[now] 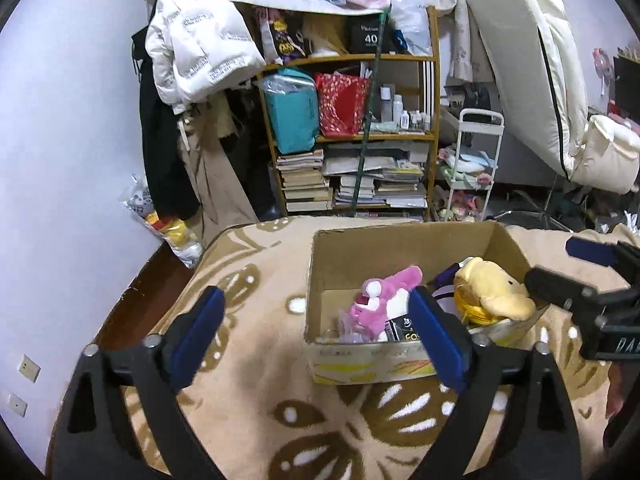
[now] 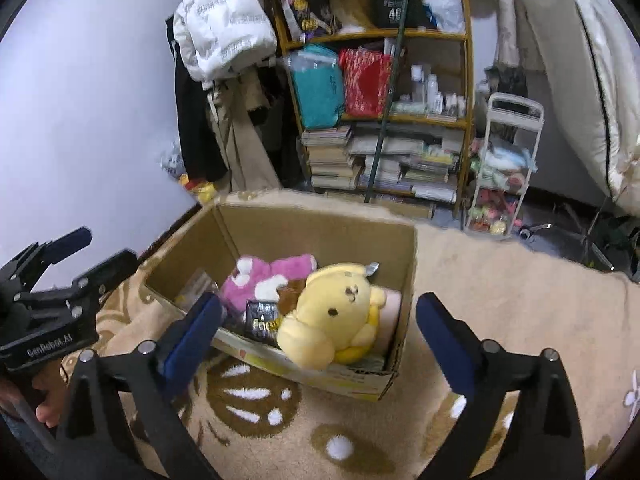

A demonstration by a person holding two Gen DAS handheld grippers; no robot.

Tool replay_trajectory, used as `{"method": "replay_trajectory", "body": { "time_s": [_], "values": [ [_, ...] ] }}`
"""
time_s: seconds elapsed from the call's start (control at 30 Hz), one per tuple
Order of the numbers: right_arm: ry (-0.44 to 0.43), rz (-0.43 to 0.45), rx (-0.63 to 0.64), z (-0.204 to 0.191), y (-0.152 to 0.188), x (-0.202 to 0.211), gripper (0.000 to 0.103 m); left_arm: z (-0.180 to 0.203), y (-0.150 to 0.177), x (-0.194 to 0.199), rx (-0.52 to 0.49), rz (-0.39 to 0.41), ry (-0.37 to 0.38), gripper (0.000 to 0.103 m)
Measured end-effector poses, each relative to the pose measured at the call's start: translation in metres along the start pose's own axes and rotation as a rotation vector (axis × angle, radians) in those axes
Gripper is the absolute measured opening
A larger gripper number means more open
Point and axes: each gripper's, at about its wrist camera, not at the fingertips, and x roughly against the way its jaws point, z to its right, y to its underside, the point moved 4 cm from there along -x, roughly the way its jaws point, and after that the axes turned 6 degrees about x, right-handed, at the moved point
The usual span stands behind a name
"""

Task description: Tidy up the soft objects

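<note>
Left wrist view first: my left gripper (image 1: 316, 336) is spread wide with nothing between the blue pads, hovering just in front of the cardboard box (image 1: 400, 240). The box sits on the tan patterned blanket (image 1: 256, 280). Inside it the pink plush (image 1: 384, 300) lies toward the left wall, and the yellow plush (image 1: 492, 288) sits at the right side. My right gripper (image 1: 560, 268) pokes in at the box's right edge, close to the yellow one but not holding it.

Right wrist view: that right gripper (image 2: 320, 328) is also wide open and empty, lined up with the box's near wall (image 2: 320, 372). The yellow plush (image 2: 332, 320) is piled on top against that wall, the pink plush (image 2: 264, 280) behind it. My left gripper (image 2: 80, 256) hangs off the box's left corner.

So I'd say both toys are dropped in and this is the let-go step. Next I'd guess it's backing both hands away from the box and hunting for another soft thing; I can't spot one on the blanket near the box.
</note>
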Motion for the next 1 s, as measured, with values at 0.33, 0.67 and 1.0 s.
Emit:
{"method": "replay_trajectory", "body": {
  "time_s": [0.33, 0.67, 1.0],
  "values": [
    [0.031, 0.104, 0.023, -0.004, -0.019, 0.075, 0.103, -0.024, -0.008, 0.058, 0.095, 0.086, -0.004, 0.1],
    [0.024, 0.222, -0.002, 0.0, -0.019, 0.152, 0.103, -0.036, -0.008, 0.121, 0.074, 0.198, -0.029, 0.1],
    [0.087, 0.292, 0.031, 0.0, 0.018, 0.167, 0.103, -0.039, 0.015, 0.139, 0.059, 0.249, -0.074, 0.1]
  ]
}}
